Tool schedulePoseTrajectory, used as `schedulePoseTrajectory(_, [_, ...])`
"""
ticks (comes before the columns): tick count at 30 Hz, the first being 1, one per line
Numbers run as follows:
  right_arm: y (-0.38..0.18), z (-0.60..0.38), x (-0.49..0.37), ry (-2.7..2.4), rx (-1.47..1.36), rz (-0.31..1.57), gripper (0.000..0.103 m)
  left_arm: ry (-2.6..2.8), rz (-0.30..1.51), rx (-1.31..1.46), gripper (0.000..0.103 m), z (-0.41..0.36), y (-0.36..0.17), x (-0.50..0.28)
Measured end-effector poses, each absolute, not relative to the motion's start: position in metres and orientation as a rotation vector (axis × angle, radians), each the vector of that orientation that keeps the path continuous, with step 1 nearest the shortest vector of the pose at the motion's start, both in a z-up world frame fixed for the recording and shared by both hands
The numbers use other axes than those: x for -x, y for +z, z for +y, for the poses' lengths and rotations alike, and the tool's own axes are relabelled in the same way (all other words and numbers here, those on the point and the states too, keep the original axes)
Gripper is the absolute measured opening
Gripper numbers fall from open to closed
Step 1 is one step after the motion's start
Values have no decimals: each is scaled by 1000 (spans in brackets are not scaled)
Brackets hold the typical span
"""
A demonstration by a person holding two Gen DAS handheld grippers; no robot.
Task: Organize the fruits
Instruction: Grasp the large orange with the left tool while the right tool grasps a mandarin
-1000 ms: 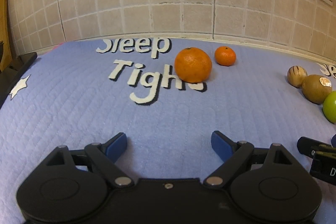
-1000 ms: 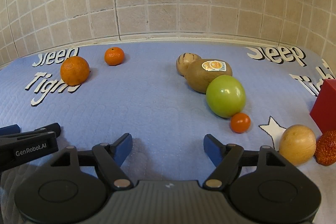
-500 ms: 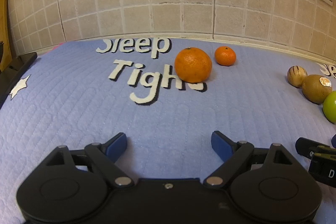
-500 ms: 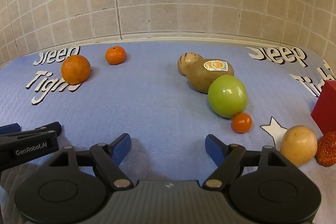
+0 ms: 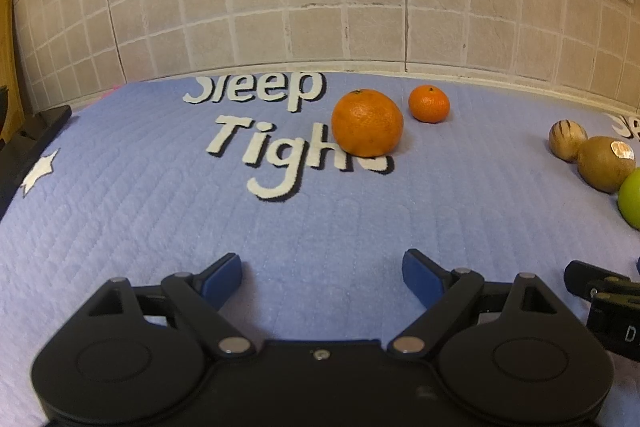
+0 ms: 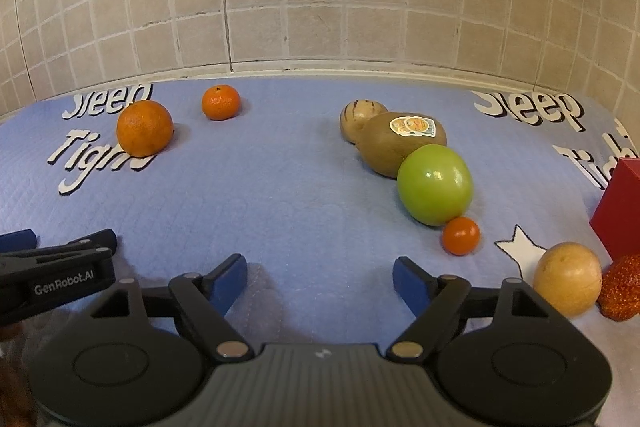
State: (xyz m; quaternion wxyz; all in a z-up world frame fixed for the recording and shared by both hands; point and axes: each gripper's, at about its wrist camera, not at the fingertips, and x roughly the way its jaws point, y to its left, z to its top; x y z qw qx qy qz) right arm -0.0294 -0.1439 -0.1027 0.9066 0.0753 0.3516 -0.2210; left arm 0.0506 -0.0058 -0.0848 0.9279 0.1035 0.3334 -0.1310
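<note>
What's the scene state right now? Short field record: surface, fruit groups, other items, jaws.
surface: blue quilted mat printed "Sleep Tight", tiled wall behind
orange group: large orange and small mandarin, apart
diagonal row: striped fruit, kiwi with sticker, green apple, small tomato
near right edge: tan round fruit, red bumpy fruit, red box
left gripper: jaws open, empty
right gripper: jaws open, empty
</note>
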Motion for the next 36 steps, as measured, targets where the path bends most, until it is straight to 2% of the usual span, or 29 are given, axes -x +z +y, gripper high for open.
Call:
schedulePoseTrajectory(5, [-92, -143, 24, -473, -194, 754, 82, -397, 704, -397, 103, -10, -74, -61])
schedulePoseTrajectory(14, [-26, -134, -26, -427, -159, 663, 83, -600, 714, -198, 103, 10, -1, -124])
schedulePoseTrajectory(19, [-2, -149, -81, -398, -165, 630, 82, -641, 764, -282, 103, -9, -1, -167])
schedulePoseTrajectory(24, [-17, -166, -140, -352, -214, 692, 70, -649, 804, -312, 99, -28, -28, -192])
schedulePoseTrajectory(29, [-54, -175, -182, -301, -267, 786, 65, -667, 836, -324, 98, -39, -52, -202])
schedulePoseTrajectory(33, [-75, -178, -199, -290, -300, 834, 61, -682, 858, -319, 86, -44, -62, -208])
schedulePoseTrajectory(36, [-82, -179, -204, -283, -306, 841, 59, -680, 853, -338, 82, -48, -67, -211])
